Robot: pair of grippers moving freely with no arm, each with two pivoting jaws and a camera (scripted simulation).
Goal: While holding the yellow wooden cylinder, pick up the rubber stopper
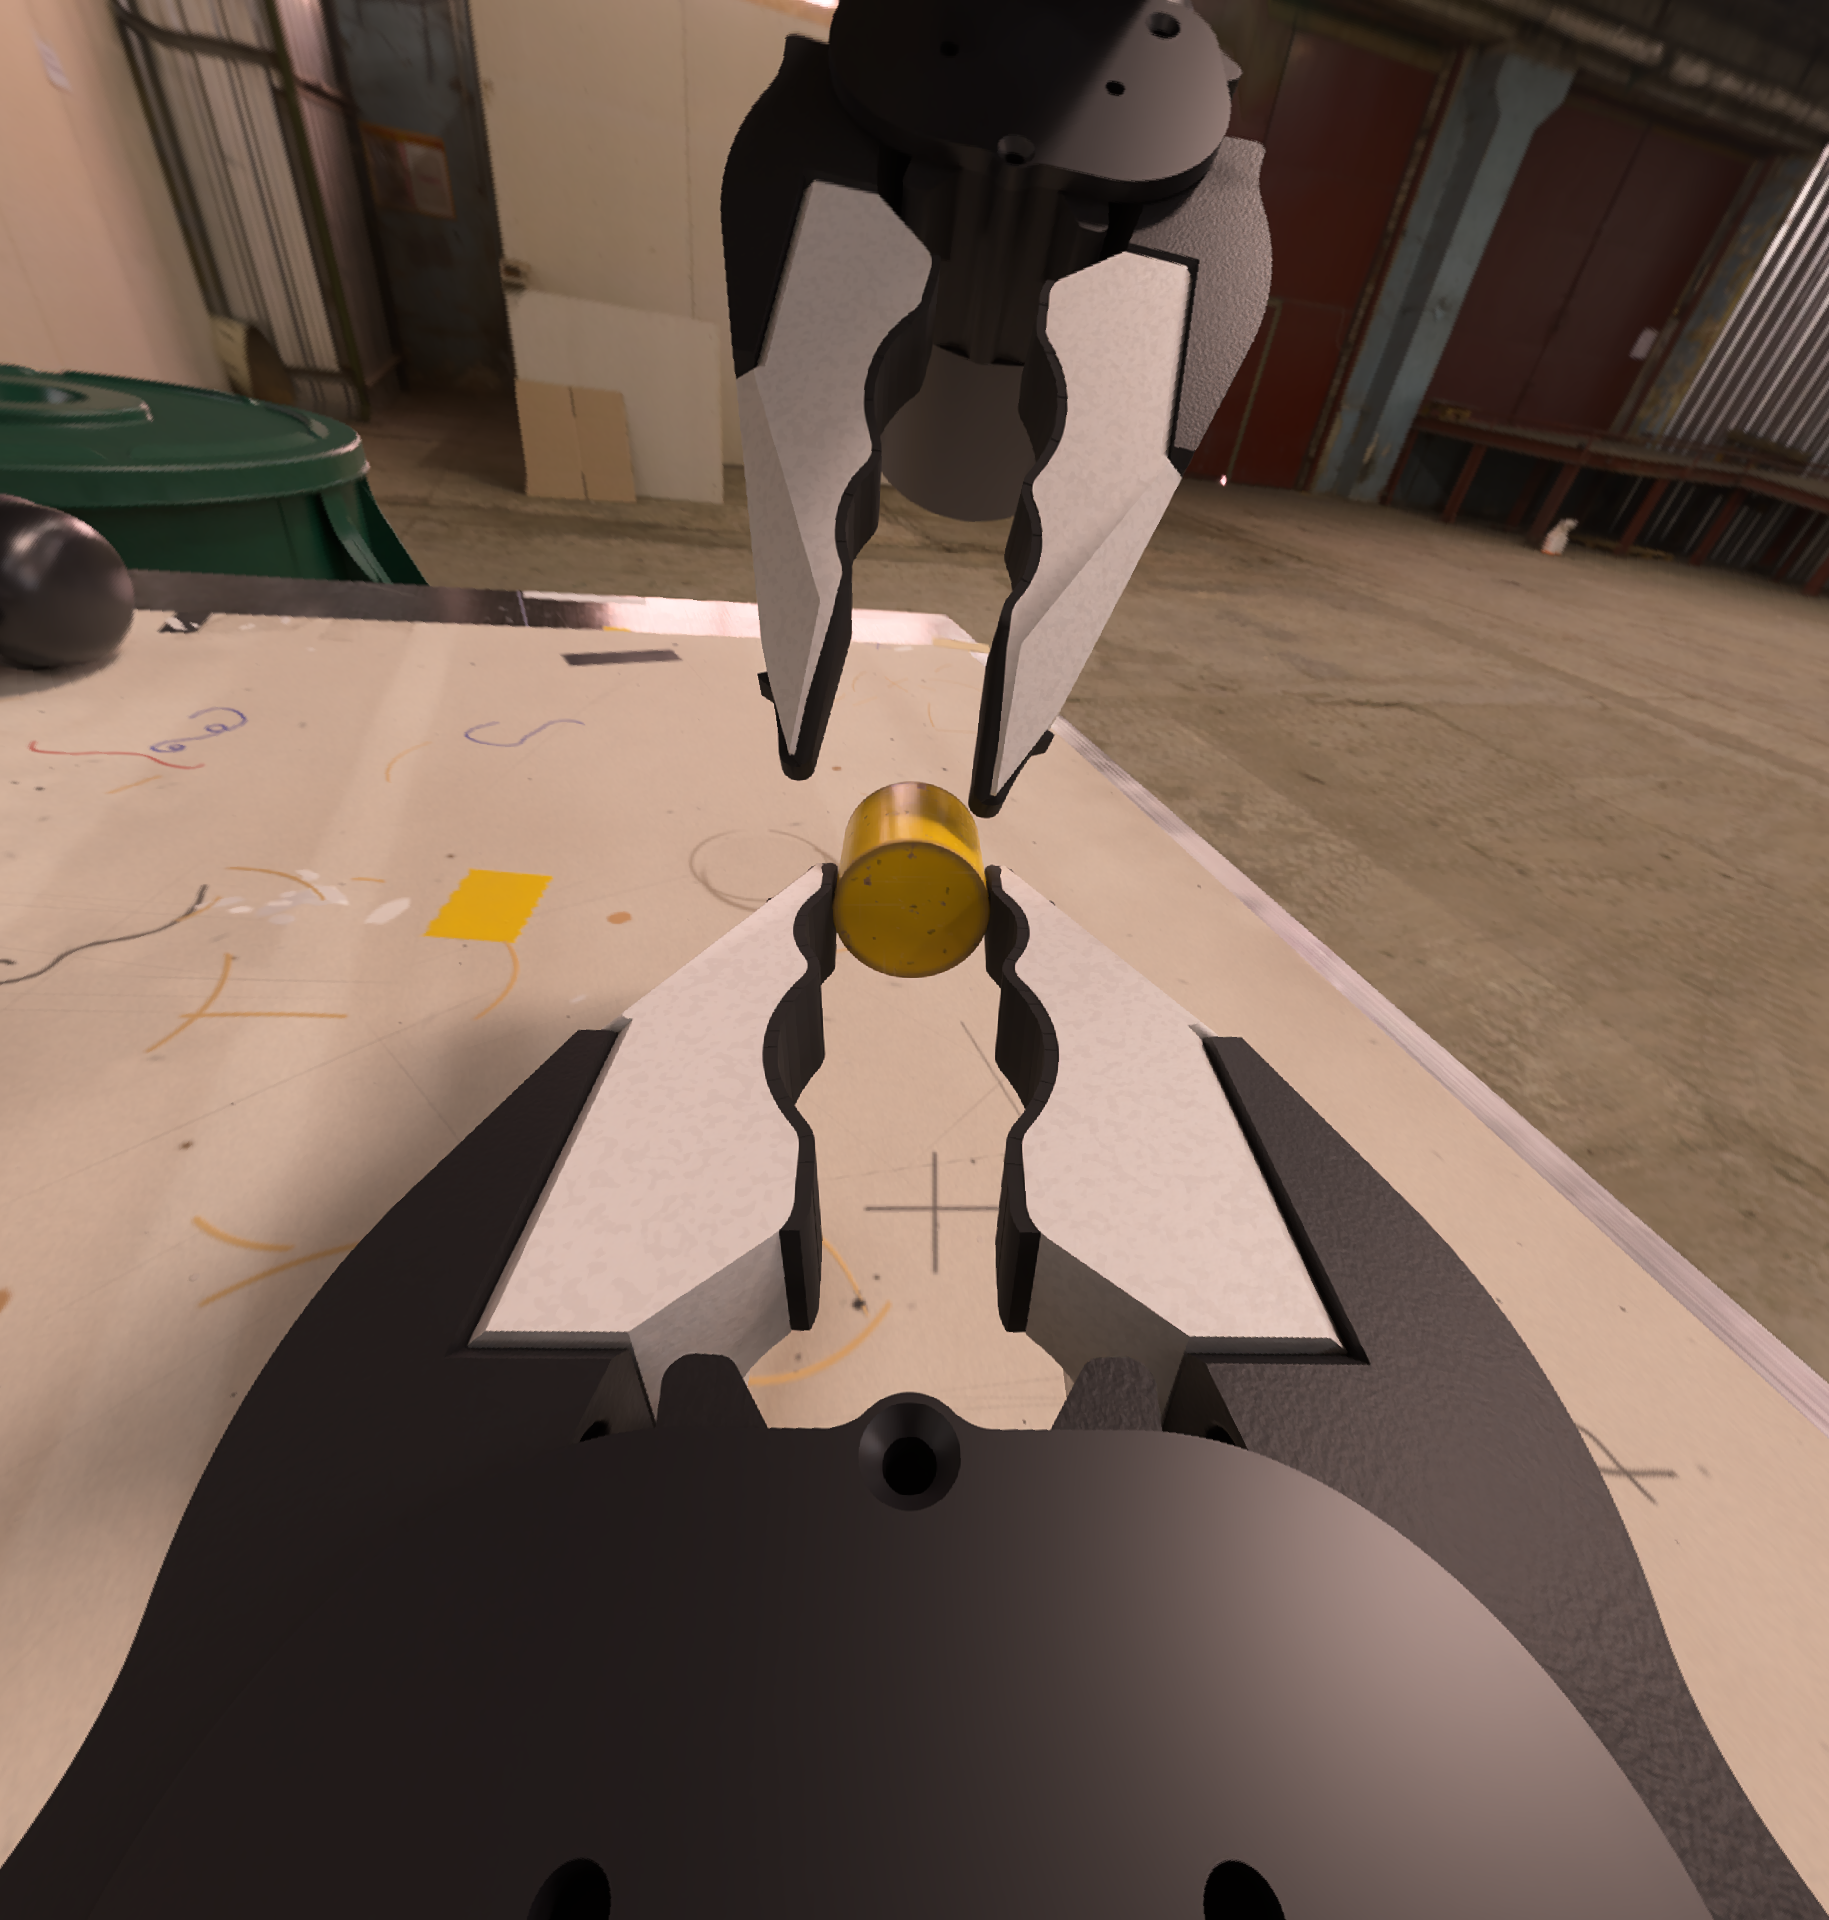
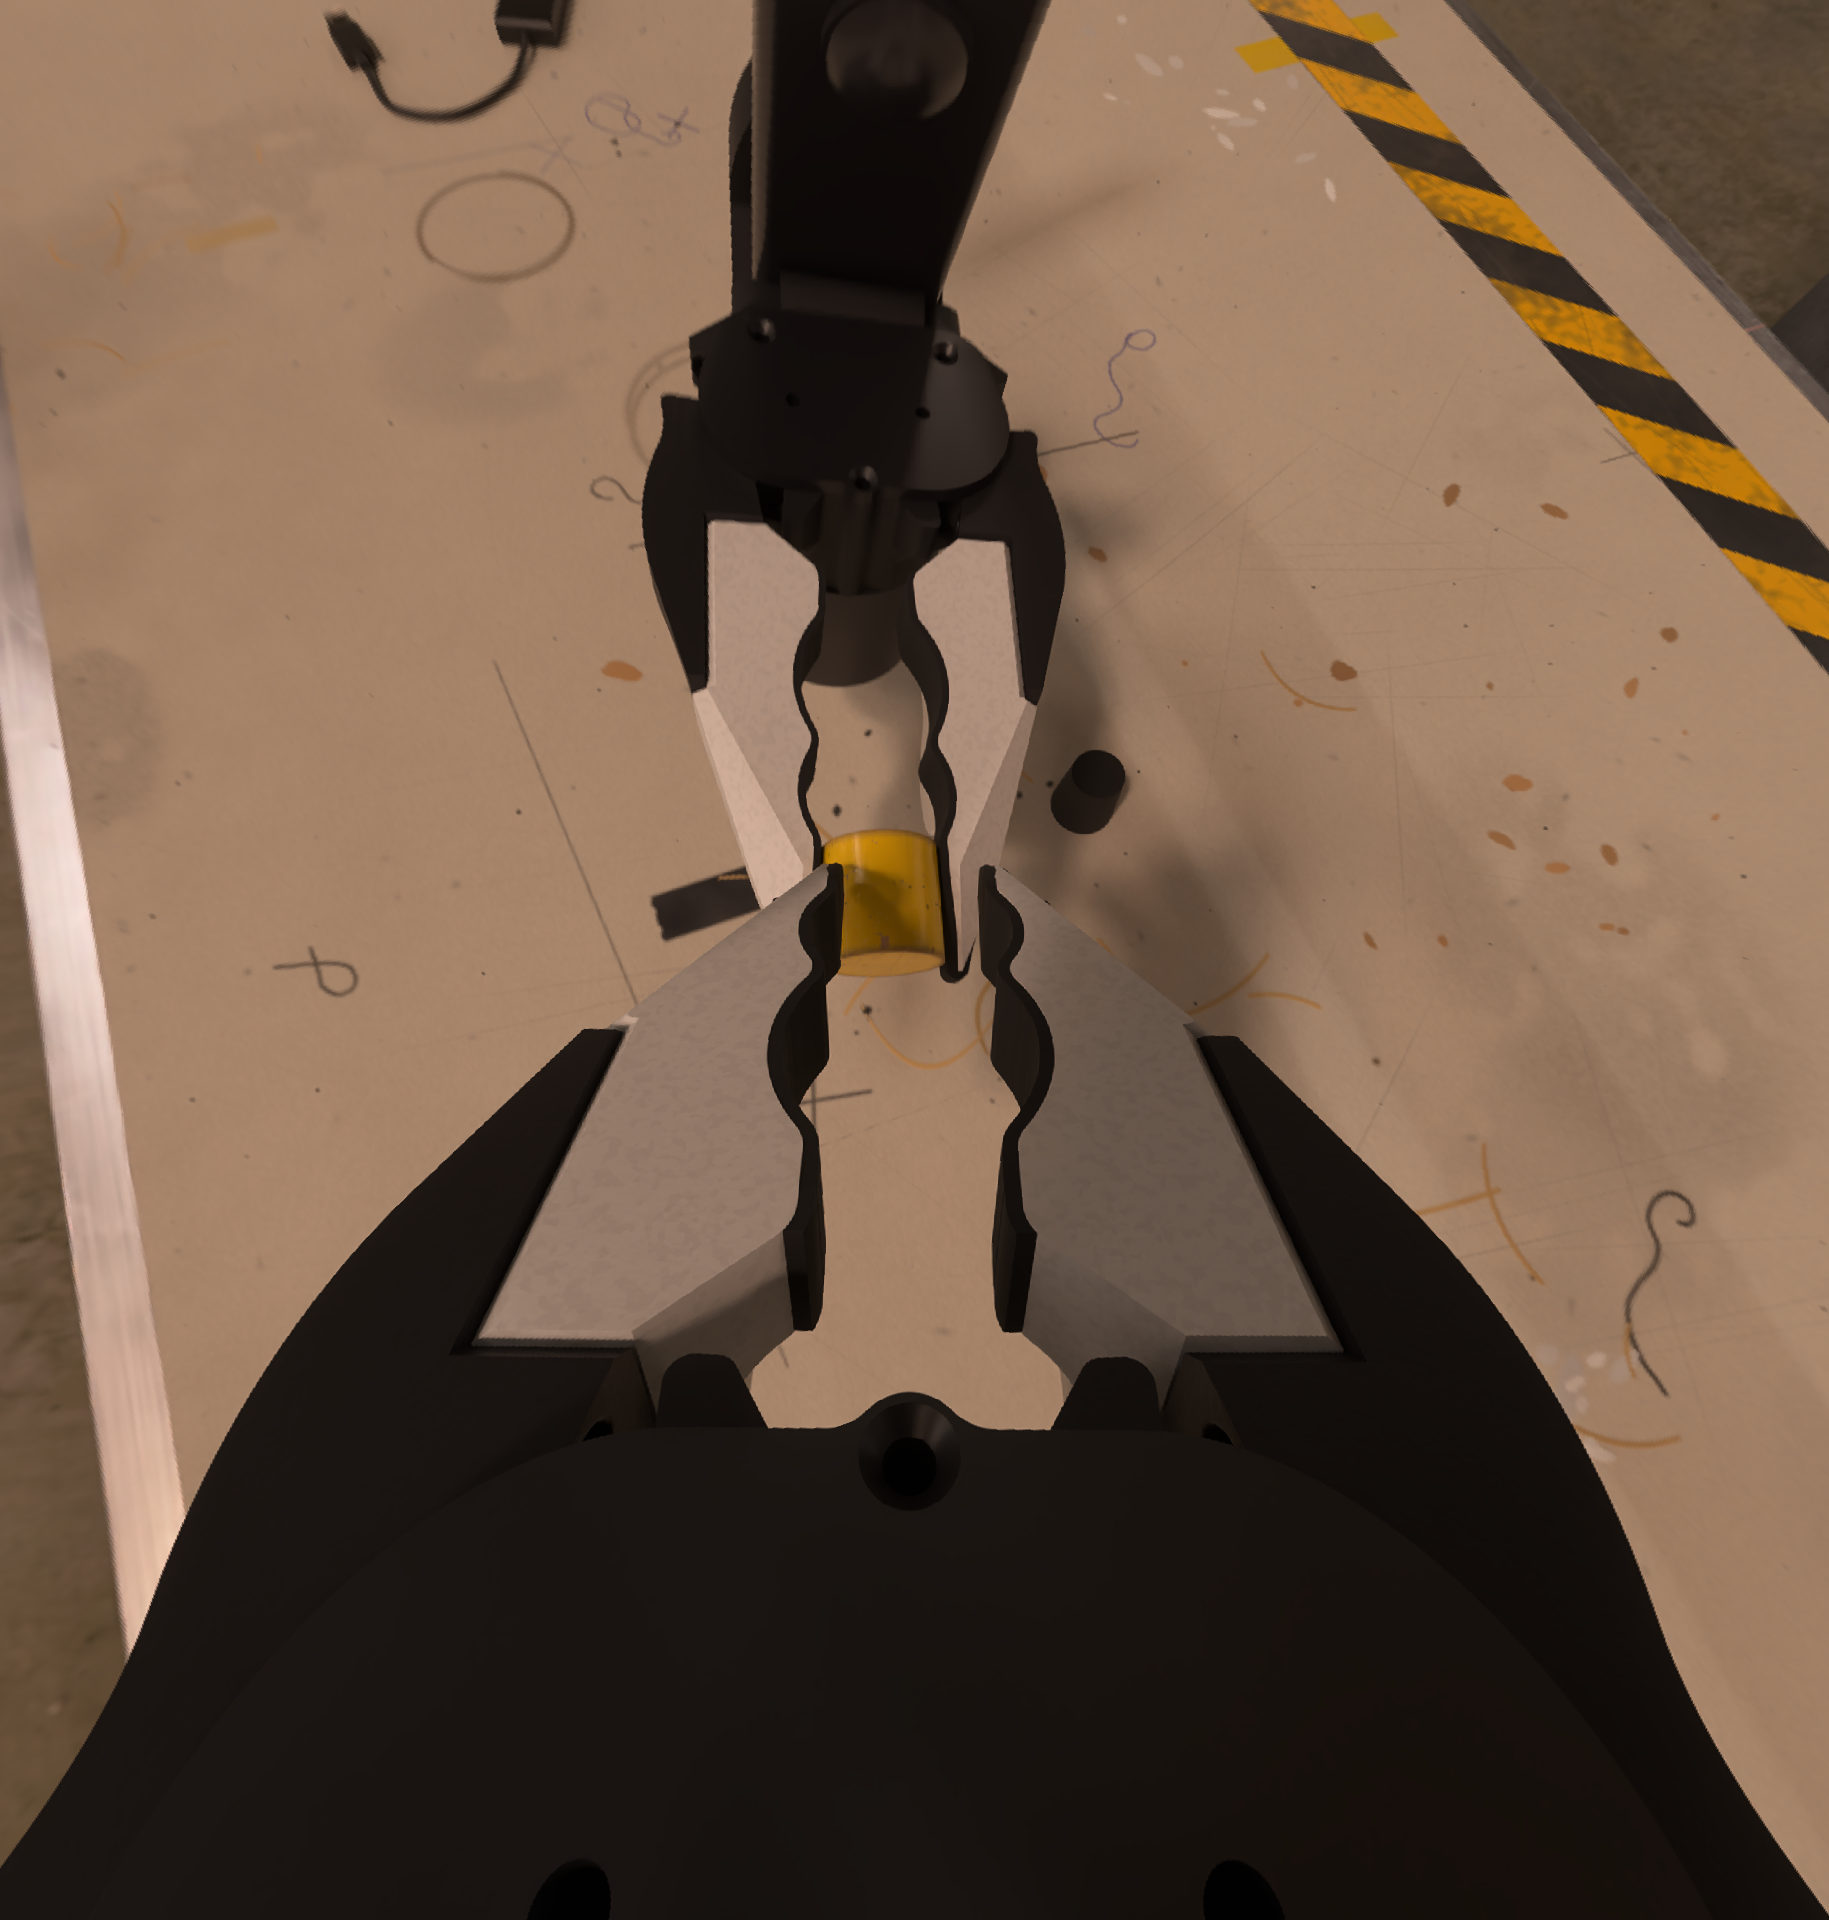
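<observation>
The yellow wooden cylinder (image 1: 910, 906) lies on its side between the fingertips of my left gripper (image 1: 910, 883), which is shut on it a little above the table (image 1: 370, 1091). My right gripper (image 1: 894, 787) faces the left one from the far side, tips just above and behind the cylinder, jaws apart and empty. In the right wrist view, my right gripper (image 2: 910, 878) is open with its tips right at the cylinder (image 2: 882, 909). The black rubber stopper (image 2: 1089, 790) lies on the table to the right of the left gripper, apart from both grippers.
A green bin (image 1: 162, 468) and a dark rounded object (image 1: 37, 582) are at the far left. A black cable (image 2: 442, 62), yellow-black striped tape (image 2: 1575, 312) along the table's edge and a black tape strip (image 2: 697, 904) show in the right wrist view.
</observation>
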